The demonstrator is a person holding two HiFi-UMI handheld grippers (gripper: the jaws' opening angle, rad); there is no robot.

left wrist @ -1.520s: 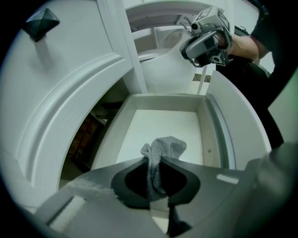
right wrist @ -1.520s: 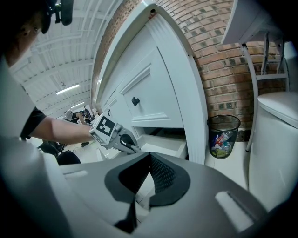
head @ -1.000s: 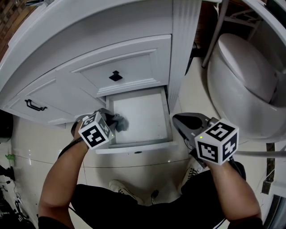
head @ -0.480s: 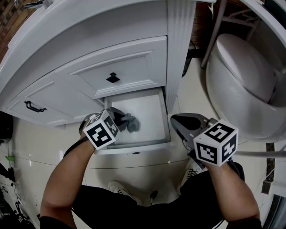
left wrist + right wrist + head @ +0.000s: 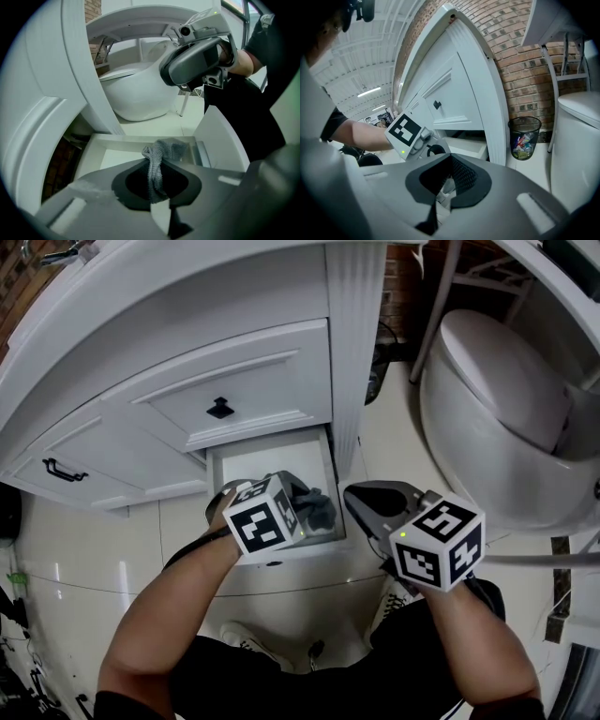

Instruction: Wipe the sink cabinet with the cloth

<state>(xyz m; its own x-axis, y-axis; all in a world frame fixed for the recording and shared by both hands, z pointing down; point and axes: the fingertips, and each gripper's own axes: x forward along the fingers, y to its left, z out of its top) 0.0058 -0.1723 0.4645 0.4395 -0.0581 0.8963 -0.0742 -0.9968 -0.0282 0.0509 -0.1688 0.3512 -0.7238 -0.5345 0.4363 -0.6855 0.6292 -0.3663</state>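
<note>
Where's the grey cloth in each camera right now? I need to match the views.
Head view: cloth lower centre, above the open drawer's front right corner.
Left gripper view: dead centre, pinched in the left gripper, hanging over the drawer.
Right gripper view: cannot make it out.
Shared landmark: the open drawer, seen in all three.

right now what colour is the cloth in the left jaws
Grey. The cloth shows best in the left gripper view.
</note>
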